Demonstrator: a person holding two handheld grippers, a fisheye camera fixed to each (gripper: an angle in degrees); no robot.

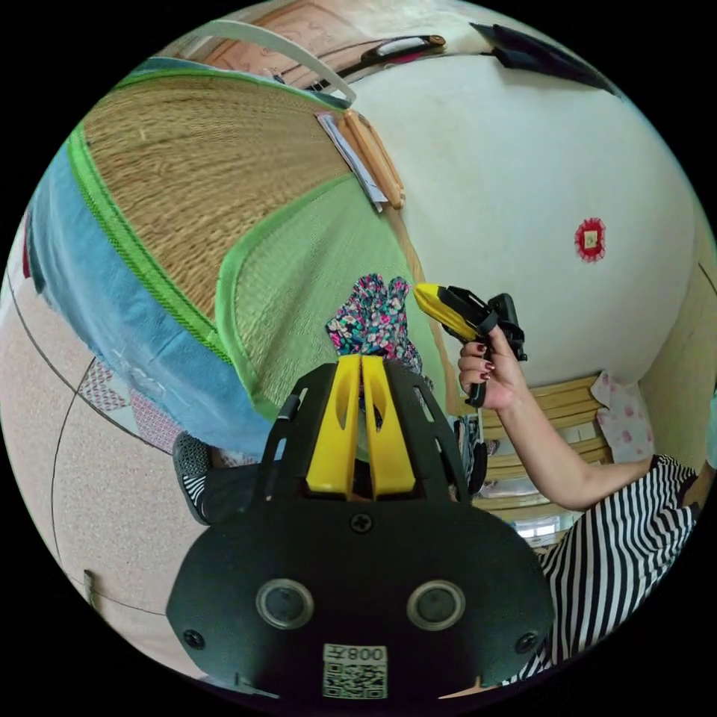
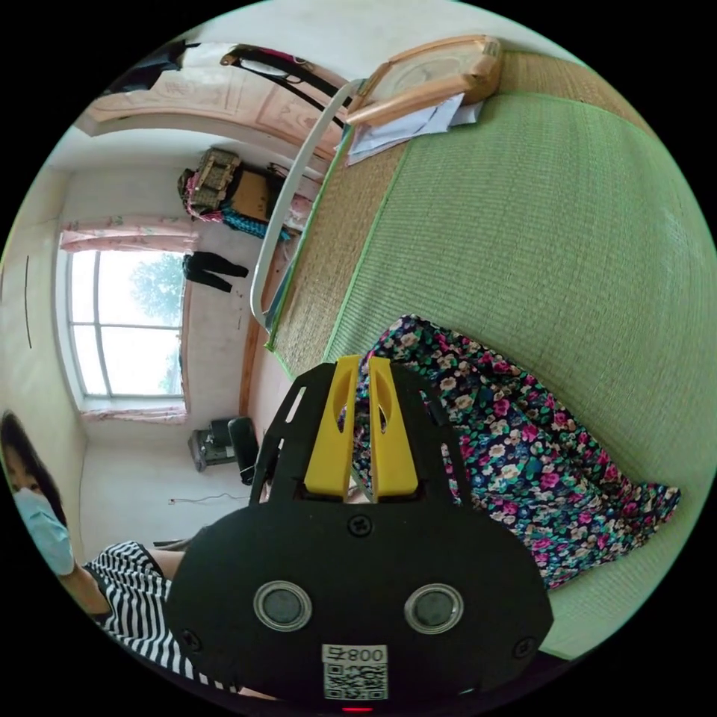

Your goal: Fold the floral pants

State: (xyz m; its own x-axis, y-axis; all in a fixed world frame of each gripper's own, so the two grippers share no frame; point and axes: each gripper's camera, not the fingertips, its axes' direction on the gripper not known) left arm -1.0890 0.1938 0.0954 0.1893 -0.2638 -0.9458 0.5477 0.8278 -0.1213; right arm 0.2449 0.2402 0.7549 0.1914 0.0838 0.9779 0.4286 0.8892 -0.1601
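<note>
The floral pants point(image 2: 523, 463) lie spread on the green woven mat point(image 2: 538, 224), dark fabric with pink and white flowers. My right gripper point(image 2: 361, 364) is at their near edge, jaws shut on the cloth, which shows in the thin gap. In the left gripper view a bunched end of the pants point(image 1: 370, 321) stands up just past my left gripper point(image 1: 361, 360), whose yellow jaws are shut on it. The right gripper point(image 1: 427, 295), held in a hand point(image 1: 485, 370), pinches the same bunch at its upper right corner.
The green mat point(image 1: 314, 276) covers a bed beside a straw mat point(image 1: 194, 179) and a blue sheet point(image 1: 82, 261). Papers point(image 2: 407, 123) and a wooden frame point(image 2: 433, 71) sit at its far end. A person in stripes point(image 1: 620, 523) stands close. Speckled floor point(image 1: 82, 463) lies below.
</note>
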